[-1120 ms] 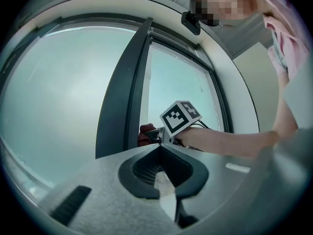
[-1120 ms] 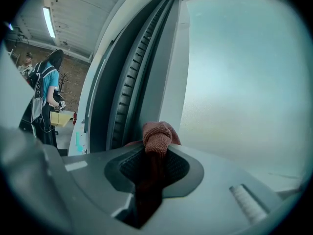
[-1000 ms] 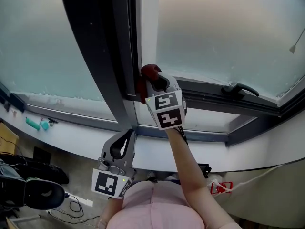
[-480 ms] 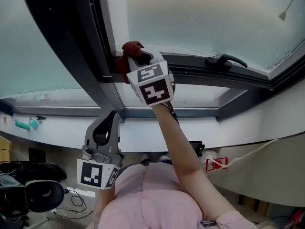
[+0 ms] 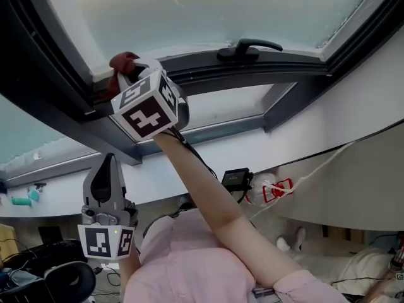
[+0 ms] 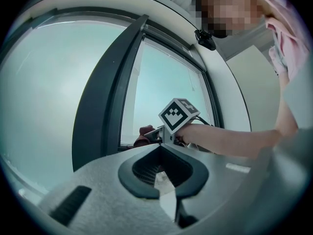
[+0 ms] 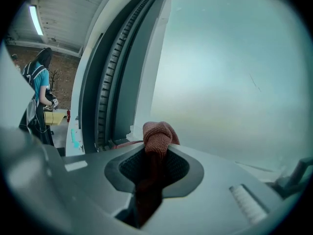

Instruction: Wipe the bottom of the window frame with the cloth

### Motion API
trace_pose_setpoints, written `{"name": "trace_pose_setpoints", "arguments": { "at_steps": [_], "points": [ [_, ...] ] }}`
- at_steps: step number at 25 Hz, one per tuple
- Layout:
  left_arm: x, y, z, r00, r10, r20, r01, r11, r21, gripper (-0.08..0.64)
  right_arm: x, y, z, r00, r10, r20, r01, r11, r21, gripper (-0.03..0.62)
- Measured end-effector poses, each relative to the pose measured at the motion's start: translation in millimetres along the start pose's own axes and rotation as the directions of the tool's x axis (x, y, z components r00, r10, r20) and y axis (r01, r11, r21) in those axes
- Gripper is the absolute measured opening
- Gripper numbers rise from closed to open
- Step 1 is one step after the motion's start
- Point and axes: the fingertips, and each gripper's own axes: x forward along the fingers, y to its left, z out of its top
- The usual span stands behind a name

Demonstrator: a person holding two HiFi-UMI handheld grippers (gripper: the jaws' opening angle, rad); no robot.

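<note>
Right gripper: the right gripper (image 5: 130, 71) was raised to the upper left of the head view, its black-and-white marker cube (image 5: 146, 109) facing the camera.
Right fingers: clenched on a bunched reddish-brown cloth (image 7: 157, 136), whose knotted end stuck out past the fingertips at the centre of the right gripper view.
Cloth position: in the head view the cloth (image 5: 121, 62) sat at the left end of the dark grey window frame's bottom rail (image 5: 278, 62), just beside the thick dark upright (image 5: 38, 74); actual contact with the rail could not be made out.
Window: a frosted pale glass pane (image 5: 208, 11) filled the top of the head view, with a black lever handle (image 5: 249, 45) on the rail to the right of the cloth.
Left gripper: the left gripper (image 5: 106, 166) hung low at the lower left of the head view, well apart from the window.
Left fingers: pressed together with nothing between them in the left gripper view (image 6: 164, 173), which pointed at the right gripper's cube.
Arm: a bare forearm (image 5: 202, 188) ran from the pink shirt (image 5: 202, 264) up to the right gripper.
Background: a person in a teal top (image 7: 39, 92) stood at the left edge of the right gripper view.
</note>
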Motion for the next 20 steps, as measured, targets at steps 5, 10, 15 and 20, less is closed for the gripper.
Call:
{"name": "trace_pose_setpoints", "arguments": {
  "at_steps": [5, 10, 15, 20],
  "points": [
    [5, -8, 0, 1.0, -0.022, 0.003, 0.022, 1.0, 0.0, -0.007, -5, -9, -4, 1.0, -0.008, -0.007, 0.008, 1.0, 0.015, 0.078],
    [8, -11, 1, 1.0, -0.03, 0.008, 0.03, 1.0, -0.003, -0.007, -9, -15, -6, 1.0, -0.013, -0.012, 0.014, 1.0, 0.025, 0.078],
    [11, -12, 2, 0.999, -0.037, 0.012, 0.037, 0.999, -0.002, -0.007, -12, -25, -10, 0.999, -0.026, -0.022, 0.027, 0.999, 0.039, 0.078],
    [13, -13, 2, 0.999, -0.049, 0.015, 0.049, 0.999, -0.004, -0.008, -14, -33, -14, 0.999, -0.034, -0.03, 0.036, 0.998, 0.054, 0.078]
  ]
}}
